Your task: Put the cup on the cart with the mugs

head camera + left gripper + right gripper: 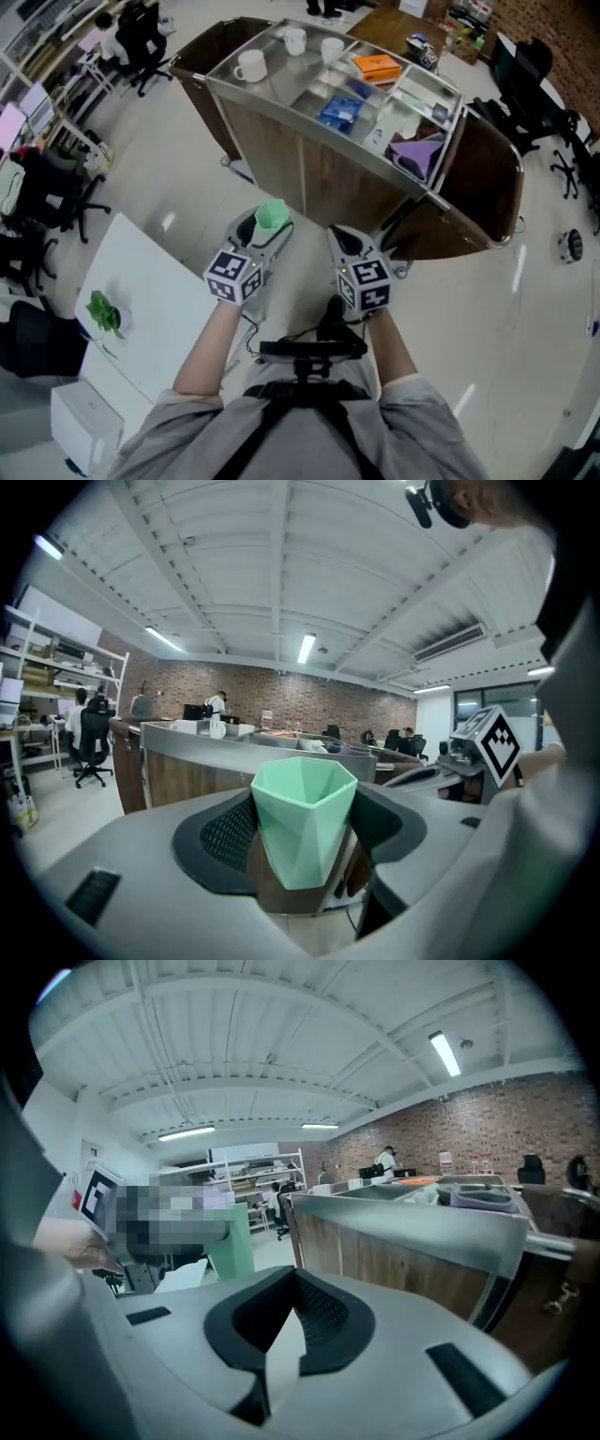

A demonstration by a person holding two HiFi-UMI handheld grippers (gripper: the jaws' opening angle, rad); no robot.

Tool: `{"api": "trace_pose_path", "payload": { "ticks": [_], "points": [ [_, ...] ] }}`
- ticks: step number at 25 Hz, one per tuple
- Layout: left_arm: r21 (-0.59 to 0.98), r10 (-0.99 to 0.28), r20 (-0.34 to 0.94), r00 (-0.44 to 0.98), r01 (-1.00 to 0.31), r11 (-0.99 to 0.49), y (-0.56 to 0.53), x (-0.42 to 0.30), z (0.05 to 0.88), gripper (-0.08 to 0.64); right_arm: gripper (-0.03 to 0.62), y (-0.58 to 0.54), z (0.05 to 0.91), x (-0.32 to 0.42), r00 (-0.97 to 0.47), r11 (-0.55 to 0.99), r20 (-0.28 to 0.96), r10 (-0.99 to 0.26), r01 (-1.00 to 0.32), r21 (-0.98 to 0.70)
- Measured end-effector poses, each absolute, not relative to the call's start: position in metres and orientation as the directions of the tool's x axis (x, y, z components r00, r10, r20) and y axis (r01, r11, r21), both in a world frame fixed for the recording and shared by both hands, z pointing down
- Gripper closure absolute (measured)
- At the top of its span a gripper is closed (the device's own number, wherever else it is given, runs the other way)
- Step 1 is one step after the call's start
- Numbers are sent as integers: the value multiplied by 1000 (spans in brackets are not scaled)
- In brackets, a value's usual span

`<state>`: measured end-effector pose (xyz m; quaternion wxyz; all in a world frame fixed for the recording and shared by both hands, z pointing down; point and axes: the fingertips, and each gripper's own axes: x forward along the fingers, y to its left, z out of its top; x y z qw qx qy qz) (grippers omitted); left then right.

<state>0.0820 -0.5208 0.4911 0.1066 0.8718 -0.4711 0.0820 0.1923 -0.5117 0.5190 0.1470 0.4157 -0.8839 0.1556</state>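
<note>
One cup (302, 817) (green) in left gripper (302, 844)

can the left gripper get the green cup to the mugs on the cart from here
Likely yes: the left gripper grips the green cup, the floor up to the cart looks open, and bare space shows beside the white mugs, though it must go nearer first.

A glossy pale floor (178, 169) shows bright reflections; a white table (159, 319) stands at the lower left; black office chairs (52, 192) crowd the left edge; a red brick wall (281, 691) closes the far end, under a white ribbed ceiling (281, 564) with strip lights (306, 647).
</note>
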Motion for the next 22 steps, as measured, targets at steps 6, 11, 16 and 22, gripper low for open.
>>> {"api": "trace_pose_path", "payload": {
  "ticks": [6,11,16,22],
  "points": [
    [78,-866,187,465,-885,-458,-603,90,442,253,583,-584,466,184,-721,706,346,-600,-681,-194],
    [14,-889,151,432,-900,-435,-670,87,392,253,583,-644,421,178,-765,746,293,-574,-636,-199],
    [-2,-888,119,444,-894,-448,-743,79,353,253,583,-698,393,175,-762,748,276,-586,-640,-177],
    [21,-871,103,480,-877,-481,-839,71,345,253,583,-776,379,159,-727,719,297,-619,-677,-157]
  ]
}}
